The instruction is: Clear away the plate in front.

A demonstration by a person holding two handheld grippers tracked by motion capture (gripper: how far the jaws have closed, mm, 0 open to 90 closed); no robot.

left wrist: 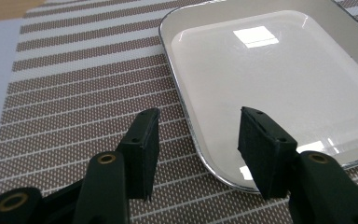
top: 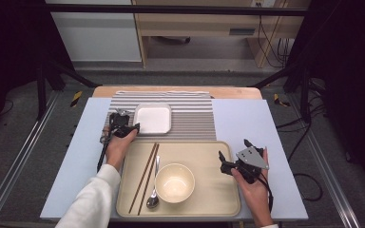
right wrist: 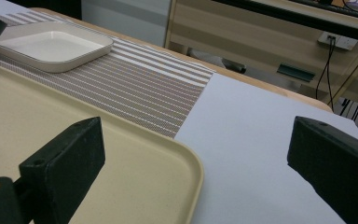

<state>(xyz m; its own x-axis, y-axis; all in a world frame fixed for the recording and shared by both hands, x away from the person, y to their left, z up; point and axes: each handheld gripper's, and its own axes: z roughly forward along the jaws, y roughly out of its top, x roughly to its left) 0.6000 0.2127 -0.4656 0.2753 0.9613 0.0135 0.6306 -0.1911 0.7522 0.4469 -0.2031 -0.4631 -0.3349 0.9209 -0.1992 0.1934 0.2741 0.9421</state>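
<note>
The left gripper (left wrist: 198, 154) had its jaws open around the white dish's (left wrist: 270, 88) near rim. The right gripper (right wrist: 196, 163), wide open, held nothing. Nothing looked moved yet.

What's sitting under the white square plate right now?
The white square plate rests on the striped placemat, near its left half. The mat shows all around it; whatever lies directly beneath the plate is covered. The left hand-held gripper straddles its near rim, jaws open.

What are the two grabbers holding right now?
Nothing. The left gripper is open astride the white dish's corner rim; the right gripper is open over the tray's edge.
</note>
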